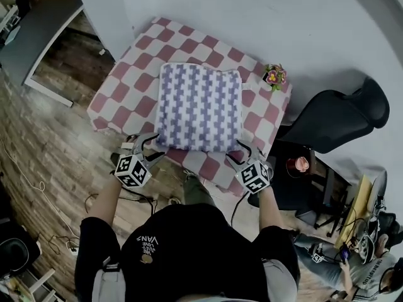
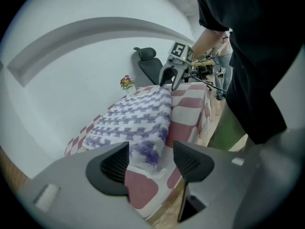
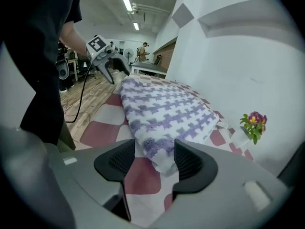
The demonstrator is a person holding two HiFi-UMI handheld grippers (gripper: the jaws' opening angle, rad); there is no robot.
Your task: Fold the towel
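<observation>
A white towel with a purple check pattern (image 1: pixel 198 109) lies folded on the red-and-white chequered tablecloth (image 1: pixel 135 61). Its near edge faces me. My left gripper (image 1: pixel 150 145) is at the towel's near left corner, and my right gripper (image 1: pixel 238 153) is at the near right corner. In the left gripper view the jaws (image 2: pixel 150 154) stand wide apart, with the towel's corner (image 2: pixel 145 149) loose between them. In the right gripper view the jaws (image 3: pixel 150 159) are also apart around the other corner (image 3: pixel 159 149), with a gap beside it. Each gripper shows in the other's view, the right (image 2: pixel 170 78) and the left (image 3: pixel 114 70).
A small pot of flowers (image 1: pixel 274 76) stands at the table's far right corner. A black chair (image 1: pixel 340 118) is to the right of the table, and a grey desk (image 1: pixel 38 30) stands at the upper left. Cables lie on the wooden floor (image 1: pixel 56 162). Another person (image 1: pixel 365 266) sits at the lower right.
</observation>
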